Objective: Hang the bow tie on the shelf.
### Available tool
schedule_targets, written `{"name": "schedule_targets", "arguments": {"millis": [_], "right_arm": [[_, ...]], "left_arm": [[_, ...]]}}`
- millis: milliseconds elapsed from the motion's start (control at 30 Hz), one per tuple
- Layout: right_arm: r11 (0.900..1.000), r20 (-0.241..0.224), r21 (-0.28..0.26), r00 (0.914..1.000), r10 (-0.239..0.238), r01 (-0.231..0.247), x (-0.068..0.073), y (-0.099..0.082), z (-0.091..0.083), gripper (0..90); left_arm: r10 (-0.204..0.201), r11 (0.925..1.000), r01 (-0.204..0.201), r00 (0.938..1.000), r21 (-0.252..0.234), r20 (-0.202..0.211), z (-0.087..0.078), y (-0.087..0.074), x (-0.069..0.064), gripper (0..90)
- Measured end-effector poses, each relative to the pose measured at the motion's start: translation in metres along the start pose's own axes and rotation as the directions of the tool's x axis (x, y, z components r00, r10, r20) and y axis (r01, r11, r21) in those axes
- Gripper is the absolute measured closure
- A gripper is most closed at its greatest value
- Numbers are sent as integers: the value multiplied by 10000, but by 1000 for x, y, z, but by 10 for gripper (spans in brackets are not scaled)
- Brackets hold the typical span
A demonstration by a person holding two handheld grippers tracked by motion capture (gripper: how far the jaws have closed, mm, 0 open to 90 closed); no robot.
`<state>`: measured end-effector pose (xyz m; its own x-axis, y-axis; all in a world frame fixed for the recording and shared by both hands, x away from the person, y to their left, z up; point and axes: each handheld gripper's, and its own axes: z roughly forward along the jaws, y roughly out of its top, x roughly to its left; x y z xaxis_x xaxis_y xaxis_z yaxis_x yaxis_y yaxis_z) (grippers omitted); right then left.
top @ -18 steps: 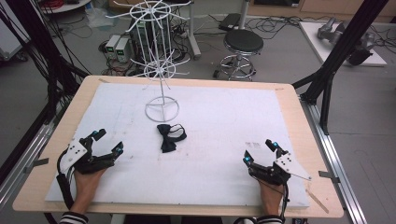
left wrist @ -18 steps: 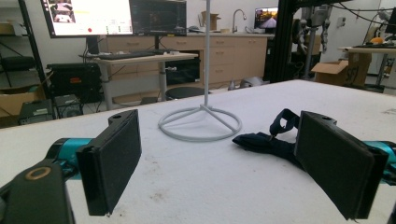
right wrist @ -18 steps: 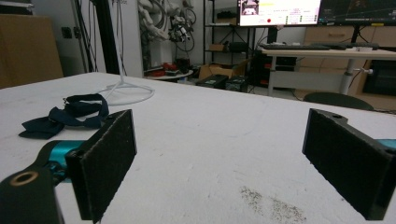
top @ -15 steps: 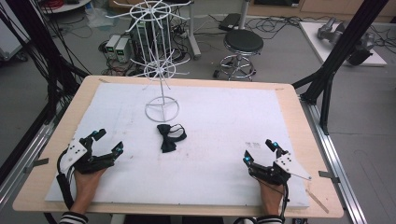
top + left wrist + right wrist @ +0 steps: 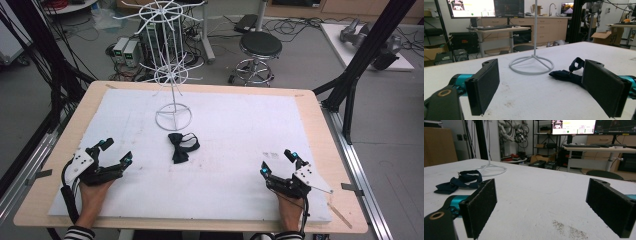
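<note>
The tabletop (image 5: 57,150) is light wood with rounded corners. A white sheet (image 5: 240,135) covers most of its surface. On the sheet, a white wire rack (image 5: 173,117) stands upright on a ring base near the far edge. A dark bow tie (image 5: 181,146) lies just in front of that base.

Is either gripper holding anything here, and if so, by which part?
Nothing is held. The left gripper and right gripper both rest open on the table, apart from the bow tie.
</note>
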<state>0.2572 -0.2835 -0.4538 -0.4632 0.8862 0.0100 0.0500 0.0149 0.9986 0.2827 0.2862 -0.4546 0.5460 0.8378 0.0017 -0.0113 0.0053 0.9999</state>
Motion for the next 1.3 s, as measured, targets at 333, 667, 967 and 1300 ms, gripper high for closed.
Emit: {"name": "schedule_targets", "arguments": {"millis": [333,667,967,1300], "right_arm": [[10000,-6,79,10000,50,-50,1,0,0,89],[10000,-22,75,10000,45,-44,1,0,0,89],[10000,10,59,10000,26,-26,0,0,0,89],[9999,1,89,10000,60,-60,0,0,0,89]], "left_arm": [[29,9999,-29,10000,99,-27,1,0,0,153],[636,9945,-642,9979,834,97,13,12,-3,153],[1059,9857,-1124,9927,1254,569,30,34,-9,156],[869,9706,-1165,9857,2108,1442,57,54,-18,157]]}}
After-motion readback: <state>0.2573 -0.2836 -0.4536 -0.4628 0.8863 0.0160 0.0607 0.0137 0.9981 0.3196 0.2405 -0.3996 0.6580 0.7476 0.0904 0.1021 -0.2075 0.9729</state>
